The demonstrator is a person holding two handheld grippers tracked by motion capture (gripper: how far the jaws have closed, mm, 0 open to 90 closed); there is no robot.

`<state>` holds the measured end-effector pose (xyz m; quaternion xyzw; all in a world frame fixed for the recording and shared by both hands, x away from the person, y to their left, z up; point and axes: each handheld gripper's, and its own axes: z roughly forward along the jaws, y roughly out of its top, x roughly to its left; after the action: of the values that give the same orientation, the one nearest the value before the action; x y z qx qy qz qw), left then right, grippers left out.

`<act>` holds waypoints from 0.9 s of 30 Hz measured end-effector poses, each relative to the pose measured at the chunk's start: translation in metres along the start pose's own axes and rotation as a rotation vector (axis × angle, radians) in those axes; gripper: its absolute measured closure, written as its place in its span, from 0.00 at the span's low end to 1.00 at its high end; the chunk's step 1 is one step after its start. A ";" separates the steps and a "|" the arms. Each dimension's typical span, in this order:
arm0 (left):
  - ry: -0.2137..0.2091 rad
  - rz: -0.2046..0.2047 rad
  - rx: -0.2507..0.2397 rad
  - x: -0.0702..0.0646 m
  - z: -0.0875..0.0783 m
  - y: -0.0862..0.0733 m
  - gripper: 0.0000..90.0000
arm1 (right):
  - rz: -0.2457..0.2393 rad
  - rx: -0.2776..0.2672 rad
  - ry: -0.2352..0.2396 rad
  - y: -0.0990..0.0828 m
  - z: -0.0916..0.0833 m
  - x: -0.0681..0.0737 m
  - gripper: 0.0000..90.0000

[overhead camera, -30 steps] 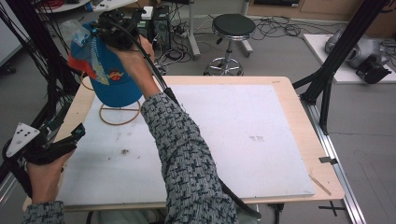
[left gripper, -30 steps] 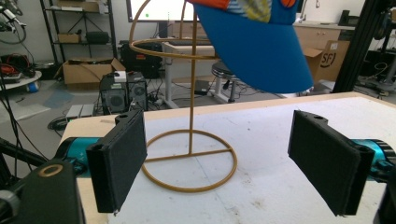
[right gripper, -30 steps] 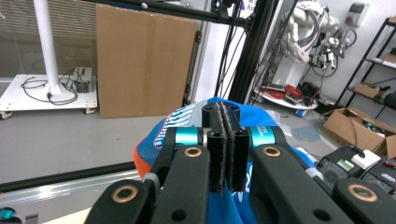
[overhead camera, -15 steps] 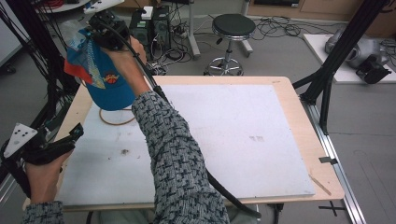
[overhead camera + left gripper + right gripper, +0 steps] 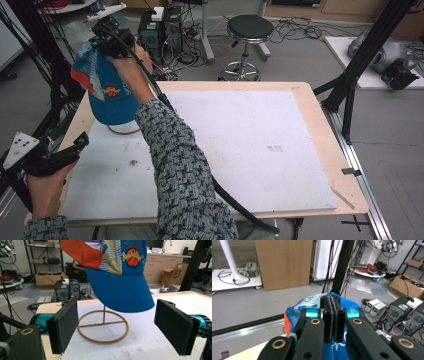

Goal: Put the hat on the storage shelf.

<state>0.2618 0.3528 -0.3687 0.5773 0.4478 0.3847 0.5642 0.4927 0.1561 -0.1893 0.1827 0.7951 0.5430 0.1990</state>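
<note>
Your right gripper [image 5: 100, 36] pinches the blue basketball cap [image 5: 107, 92] above the table's [image 5: 310, 150] far-left corner, your left gripper [image 5: 120, 327] gapes toward its blue brim over the wire stand [image 5: 103, 326], and your right jaws press shut on blue fabric.

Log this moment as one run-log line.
right gripper: shut on basketball cap, lifted above wire stand | left gripper: open, empty

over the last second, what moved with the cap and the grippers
The right hand-held gripper, shut on the blue cap, has carried it up and away toward the table's far left edge, higher above the wire stand. The cap remains clamped throughout. The left hand-held gripper stayed open near the table's left front corner; the stand did not move.
</note>
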 end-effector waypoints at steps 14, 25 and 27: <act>-0.002 -0.002 -0.003 0.000 0.000 0.000 0.22 | 0.040 0.052 0.009 -0.008 0.013 -0.001 0.99; -0.007 -0.003 -0.004 -0.001 0.000 0.000 0.22 | 0.068 0.094 0.023 -0.015 0.020 -0.001 0.99; -0.009 -0.004 -0.006 -0.001 0.001 0.000 0.22 | 0.067 0.096 0.027 -0.016 0.022 0.000 0.99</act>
<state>0.2620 0.3515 -0.3683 0.5763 0.4452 0.3826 0.5685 0.5032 0.1682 -0.2119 0.2112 0.8162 0.5132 0.1609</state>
